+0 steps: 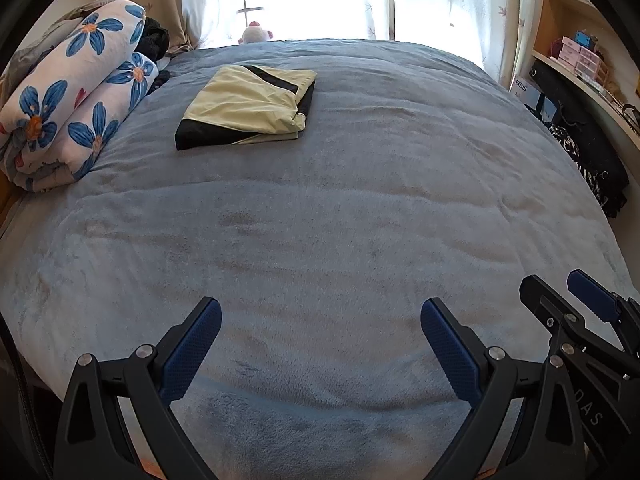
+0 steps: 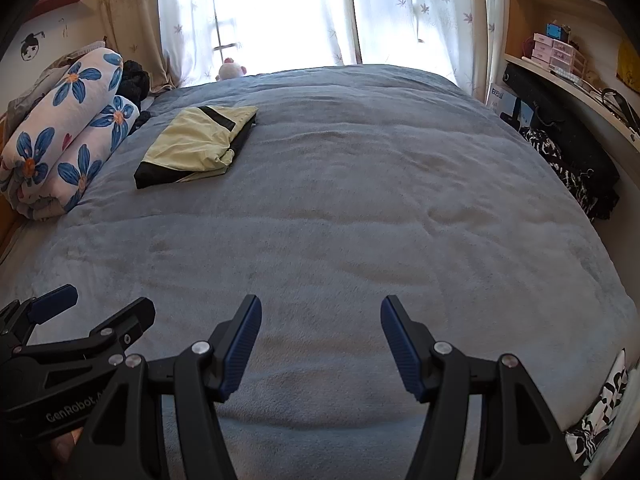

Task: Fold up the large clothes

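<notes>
A folded pale-yellow and black garment (image 1: 248,106) lies flat on the far left part of the blue-grey bed cover (image 1: 340,208); it also shows in the right wrist view (image 2: 196,146). My left gripper (image 1: 320,320) is open and empty, low over the near edge of the bed, far from the garment. My right gripper (image 2: 320,316) is open and empty beside it, also over the near edge. The right gripper shows at the right edge of the left wrist view (image 1: 568,300). The left gripper shows at the lower left of the right wrist view (image 2: 100,308).
A rolled white quilt with blue flowers (image 1: 68,100) lies along the bed's left side, dark clothes (image 1: 154,38) behind it. A plush toy (image 1: 256,33) sits at the window. Shelves and a desk (image 2: 568,76) stand on the right, black-and-white patterned cloth (image 2: 568,168) below them.
</notes>
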{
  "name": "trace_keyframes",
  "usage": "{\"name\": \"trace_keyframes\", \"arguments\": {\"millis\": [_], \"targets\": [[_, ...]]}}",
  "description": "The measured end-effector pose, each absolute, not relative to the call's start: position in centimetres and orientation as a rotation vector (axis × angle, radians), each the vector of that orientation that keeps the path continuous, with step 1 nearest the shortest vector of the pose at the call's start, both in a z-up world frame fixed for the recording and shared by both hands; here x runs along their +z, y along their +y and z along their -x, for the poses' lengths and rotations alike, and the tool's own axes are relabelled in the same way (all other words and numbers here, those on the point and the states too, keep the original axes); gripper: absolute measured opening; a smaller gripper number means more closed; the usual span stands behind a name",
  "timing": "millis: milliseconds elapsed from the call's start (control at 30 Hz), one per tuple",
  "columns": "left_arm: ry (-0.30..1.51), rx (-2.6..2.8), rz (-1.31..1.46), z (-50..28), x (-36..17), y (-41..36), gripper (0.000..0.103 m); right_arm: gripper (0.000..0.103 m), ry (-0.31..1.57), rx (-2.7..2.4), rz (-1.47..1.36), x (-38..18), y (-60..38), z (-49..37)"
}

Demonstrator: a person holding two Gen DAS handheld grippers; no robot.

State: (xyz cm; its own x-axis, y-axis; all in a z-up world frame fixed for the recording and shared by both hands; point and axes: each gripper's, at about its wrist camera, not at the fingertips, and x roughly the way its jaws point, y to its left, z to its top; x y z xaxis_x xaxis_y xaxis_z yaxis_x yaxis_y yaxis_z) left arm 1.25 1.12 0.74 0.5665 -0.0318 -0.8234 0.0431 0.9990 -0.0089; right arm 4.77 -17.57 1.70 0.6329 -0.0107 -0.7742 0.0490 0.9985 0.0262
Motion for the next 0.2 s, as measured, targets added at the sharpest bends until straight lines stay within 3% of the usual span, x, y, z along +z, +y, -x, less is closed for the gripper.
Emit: {"name": "trace_keyframes", "arguments": {"millis": [200], "targets": [[0.971,-0.045,-0.016,-1.30,0.54,1.19,0.099,0.062,0.891,-0.033,-0.043,1.60,-17.58,-4.96]]}}
